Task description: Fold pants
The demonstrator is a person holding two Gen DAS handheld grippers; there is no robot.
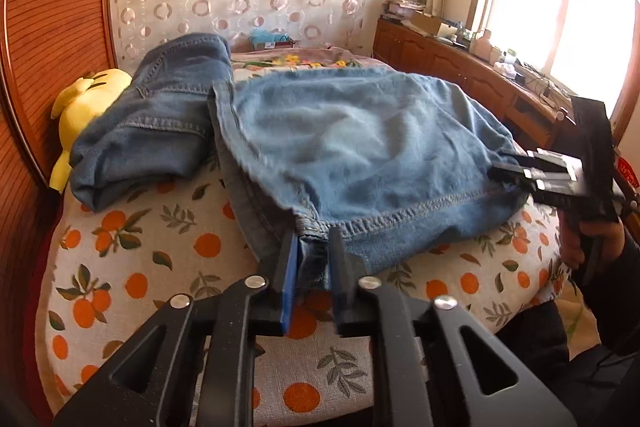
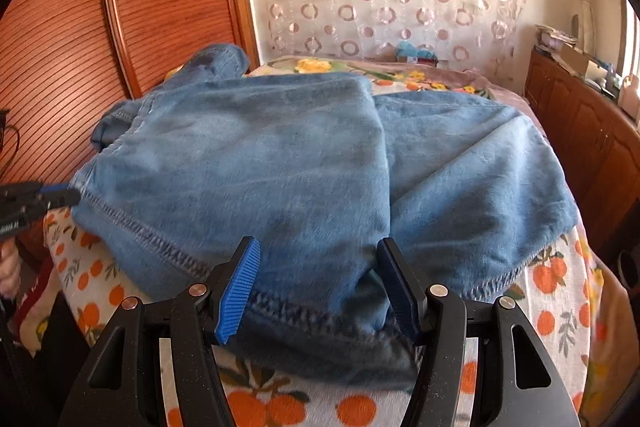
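Light blue jeans (image 1: 352,147) lie folded over on the orange-print bedspread (image 1: 152,259). My left gripper (image 1: 314,247) is shut on the hem corner of the jeans near the front. My right gripper (image 2: 318,267) has its fingers wide apart, with the jeans' (image 2: 256,167) hem lying between them, not pinched. It shows in the left wrist view (image 1: 516,171) at the jeans' right corner. The left gripper shows in the right wrist view (image 2: 60,197) at the left hem corner.
A second, darker pair of folded jeans (image 1: 160,119) lies at the back left beside a yellow plush toy (image 1: 84,107). A wooden wardrobe (image 2: 120,27) stands to the left. A wooden cabinet (image 1: 460,67) with clutter runs under the window at right.
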